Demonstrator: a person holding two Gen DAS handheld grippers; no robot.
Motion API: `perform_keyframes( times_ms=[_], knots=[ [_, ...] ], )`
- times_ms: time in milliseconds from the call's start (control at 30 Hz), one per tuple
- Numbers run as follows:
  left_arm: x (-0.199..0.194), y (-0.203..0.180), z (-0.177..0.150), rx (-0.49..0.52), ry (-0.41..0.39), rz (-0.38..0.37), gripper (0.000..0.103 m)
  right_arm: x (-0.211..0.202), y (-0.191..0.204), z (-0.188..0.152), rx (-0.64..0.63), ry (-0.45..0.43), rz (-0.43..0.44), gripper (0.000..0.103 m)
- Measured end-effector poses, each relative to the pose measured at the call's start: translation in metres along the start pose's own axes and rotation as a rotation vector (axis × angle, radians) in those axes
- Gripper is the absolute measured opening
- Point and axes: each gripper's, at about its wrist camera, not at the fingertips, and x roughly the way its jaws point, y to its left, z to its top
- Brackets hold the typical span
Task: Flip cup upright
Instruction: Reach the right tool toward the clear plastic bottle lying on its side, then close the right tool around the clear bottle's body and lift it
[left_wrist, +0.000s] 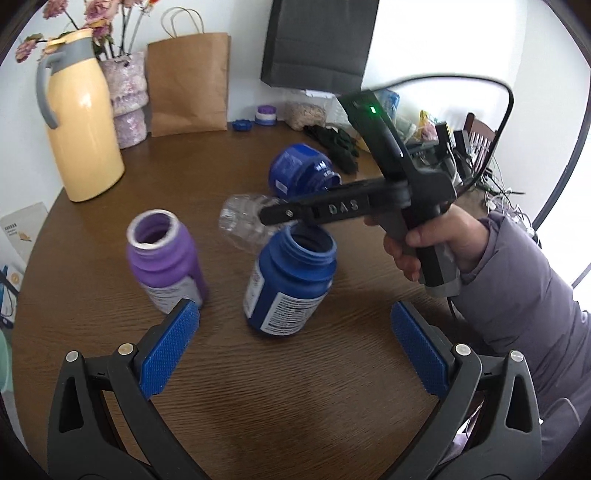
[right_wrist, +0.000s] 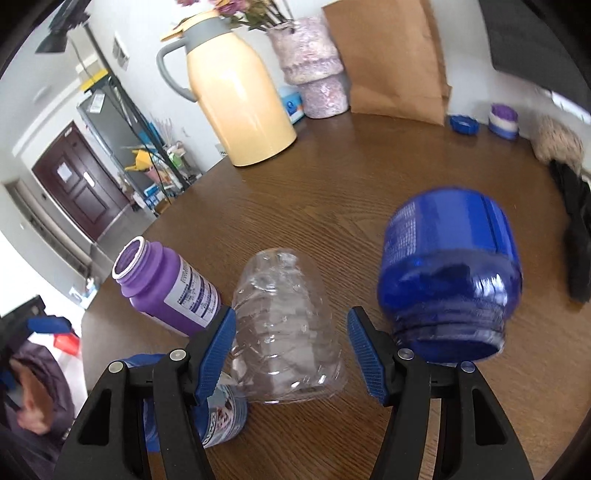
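Right gripper grips clear crumpled plastic cup mid-frame, tilted off wooden table, likely mid-flip; left gripper released, idle at bottom.

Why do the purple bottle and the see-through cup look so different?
The purple bottle is solid colored, so you can't see through it; the clear cup is see-through. The purple bottle stands upright on the table with its mouth up; the clear cup is held in the air, tipped on its side, by the right hand-held gripper. The bottle has a printed label; the cup has none. Both have no lid on.
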Motion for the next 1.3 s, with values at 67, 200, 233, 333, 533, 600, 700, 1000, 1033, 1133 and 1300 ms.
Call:
perform_keyframes(
  times_ms=[67, 200, 233, 333, 533, 600, 700, 1000, 1033, 1133, 1300],
  knots=[
    [0.015, -0.007, -0.001, 0.018, -0.001, 0.006, 0.103, 0.000, 0.003, -0.001, 0.002, 0.001, 0.000, 0.066],
    [0.044, -0.011, -0.003, 0.043, 0.002, 0.098, 0.098, 0.001, 0.012, -0.003, -0.004, 0.009, 0.003, 0.066],
    [0.048, -0.011, -0.004, 0.049, -0.006, 0.103, 0.091, 0.001, 0.013, -0.002, 0.000, 0.008, 0.002, 0.066],
    [0.058, -0.008, -0.006, 0.048, -0.008, 0.122, 0.069, 0.002, 0.015, -0.003, 0.004, 0.007, 0.010, 0.066],
    [0.057, -0.002, -0.008, 0.026, -0.022, 0.146, 0.061, 0.004, 0.016, -0.005, 0.009, -0.007, -0.009, 0.066],
    [0.047, 0.003, -0.014, 0.025, -0.024, 0.173, 0.061, 0.006, 0.018, -0.005, 0.008, -0.005, -0.035, 0.066],
    [0.025, 0.018, -0.027, 0.019, -0.040, 0.230, 0.061, 0.007, 0.025, -0.004, -0.001, -0.008, -0.044, 0.066],
    [0.021, 0.074, -0.028, -0.059, -0.050, 0.350, 0.061, 0.026, 0.048, 0.003, -0.033, -0.011, -0.148, 0.069],
    [0.022, 0.075, -0.027, -0.058, -0.053, 0.350, 0.061, 0.028, 0.051, 0.003, -0.038, -0.003, -0.173, 0.069],
    [0.018, 0.072, -0.032, -0.062, -0.054, 0.328, 0.077, 0.028, 0.057, 0.002, -0.045, 0.013, -0.237, 0.079],
    [-0.005, 0.065, -0.032, -0.077, -0.108, 0.281, 0.085, 0.035, 0.058, 0.007, -0.019, 0.016, -0.273, 0.085]
  ],
)
